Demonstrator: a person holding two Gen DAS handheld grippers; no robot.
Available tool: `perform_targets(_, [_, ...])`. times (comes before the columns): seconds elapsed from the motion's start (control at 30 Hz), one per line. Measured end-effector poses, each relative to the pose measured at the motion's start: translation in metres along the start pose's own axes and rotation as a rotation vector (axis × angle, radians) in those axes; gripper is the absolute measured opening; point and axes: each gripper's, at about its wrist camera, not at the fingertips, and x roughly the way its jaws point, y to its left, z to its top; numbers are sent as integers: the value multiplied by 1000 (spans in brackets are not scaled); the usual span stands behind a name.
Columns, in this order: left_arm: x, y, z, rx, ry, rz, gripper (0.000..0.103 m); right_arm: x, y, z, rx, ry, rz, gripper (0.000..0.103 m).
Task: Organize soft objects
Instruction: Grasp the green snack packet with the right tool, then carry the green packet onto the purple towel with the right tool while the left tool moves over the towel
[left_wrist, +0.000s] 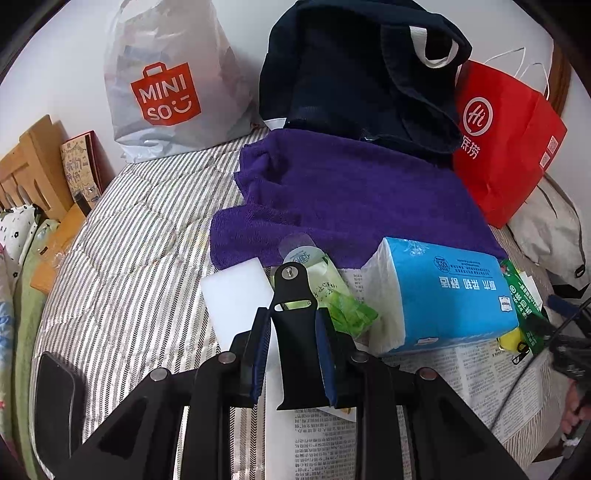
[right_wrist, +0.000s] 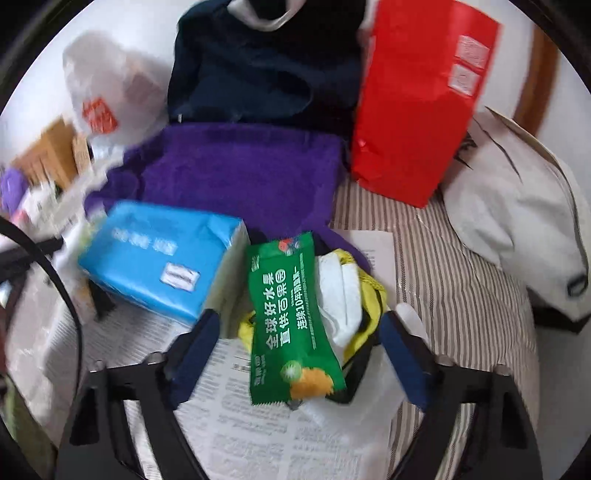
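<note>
Green packet on newspaper, long axis 12–6 o'clock, between spread jaws of right gripper, pads not touching. Left gripper pinching black strap, farther off at 9 o'clock.

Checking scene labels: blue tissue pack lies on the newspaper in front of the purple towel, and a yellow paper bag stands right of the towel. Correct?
One error: the paper bag right of the purple towel is red, not yellow; the left wrist view shows it clearly. The blue tissue pack does lie on the newspaper in front of the towel.
</note>
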Motion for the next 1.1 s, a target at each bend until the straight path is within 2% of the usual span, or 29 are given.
perform_targets(0.07, [1,0,0,-2,1,-3,24,16,4,-2,-51,38,-24,59])
perform_targets(0.1, [2,1,0,-4,2,-6,24,22,4,-4,-65,45,-27,57])
perform_targets(0.13, [3,1,0,-4,3,-10,24,23,4,-7,-70,34,-23,55])
perform_targets(0.2, [4,2,0,-7,4,-13,24,21,2,-9,-73,16,5,38])
perform_targets(0.23, [5,2,-1,-9,6,-17,24,17,-1,-9,-60,12,21,36])
perform_targets(0.3, [5,2,-1,-10,5,-21,24,9,-6,-8,-22,-3,41,23])
perform_targets(0.6, [0,1,-1,-9,-9,-48,24,-14,-23,-12,87,-3,121,16])
perform_targets(0.63, [-1,1,-1,-8,-10,-48,24,-18,-23,-12,90,-8,128,14])
perform_targets(0.67, [-2,1,-1,-8,-11,-49,24,-22,-23,-12,93,-16,130,6])
perform_targets(0.77, [-4,1,-2,-8,-15,-50,24,-31,-24,-13,102,-28,151,6])
perform_targets(0.87, [-5,1,-3,-8,-13,-56,24,-26,-24,-17,110,0,155,5])
perform_targets(1.1, [-11,0,-2,-8,-23,-55,24,-44,-33,-14,149,-48,164,4])
